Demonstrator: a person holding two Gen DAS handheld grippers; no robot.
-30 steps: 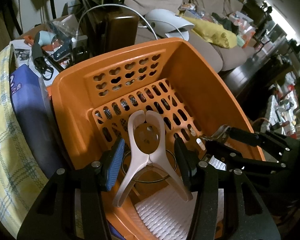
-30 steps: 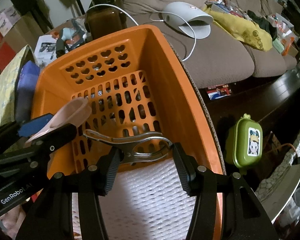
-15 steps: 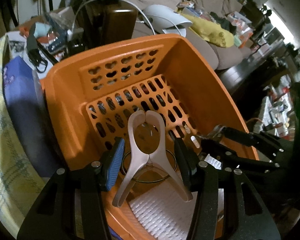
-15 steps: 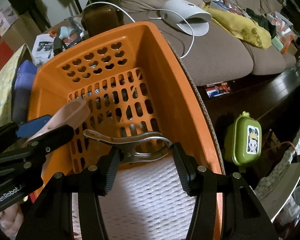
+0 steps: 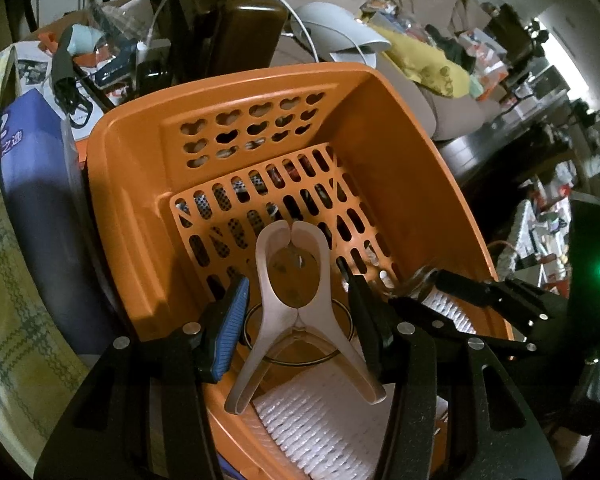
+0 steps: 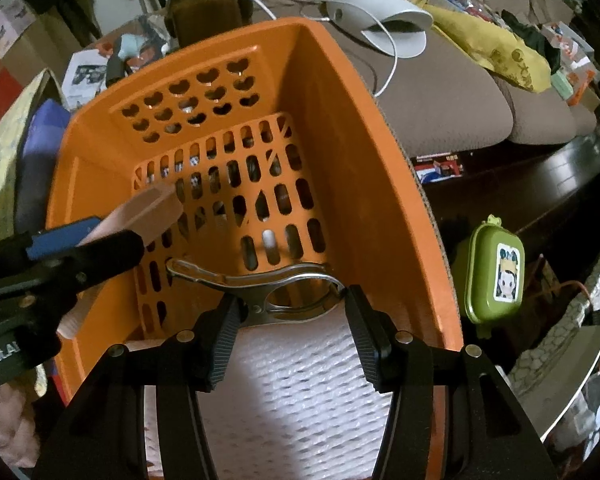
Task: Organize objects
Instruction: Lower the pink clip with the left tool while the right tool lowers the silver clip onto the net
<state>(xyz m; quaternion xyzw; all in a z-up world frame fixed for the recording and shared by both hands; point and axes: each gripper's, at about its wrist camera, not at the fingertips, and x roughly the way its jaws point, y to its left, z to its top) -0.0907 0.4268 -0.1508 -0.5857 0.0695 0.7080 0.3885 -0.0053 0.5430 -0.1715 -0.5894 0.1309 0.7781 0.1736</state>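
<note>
An orange slotted basket [image 5: 140,208] fills both views, with a white foam sheet [image 5: 320,420] lying in its near end. My left gripper [image 5: 296,312] hangs over the basket floor, shut on a pale beige plastic clip [image 5: 298,322] whose closed tip points away from me. To its right, my right gripper [image 6: 292,312] is shut on a shiny metal clip [image 6: 260,280] that lies crosswise between the pads, above the foam sheet [image 6: 300,380]. In the right wrist view, the left gripper [image 6: 80,248] and the beige clip [image 6: 148,208] show at the left, inside the basket [image 6: 360,160].
A blue pack [image 5: 32,184] and a yellow checked cloth [image 5: 4,280] press against the basket's left side. Behind it stand a brown box [image 5: 244,36] and cables. A grey sofa [image 6: 440,112] with a white device [image 6: 380,20] is right of it, and a green box [image 6: 494,272] sits below.
Both grippers keep their clips in the same hold. The basket has drifted slightly upward in both views as the grippers tip; otherwise they stay over the same spot.
</note>
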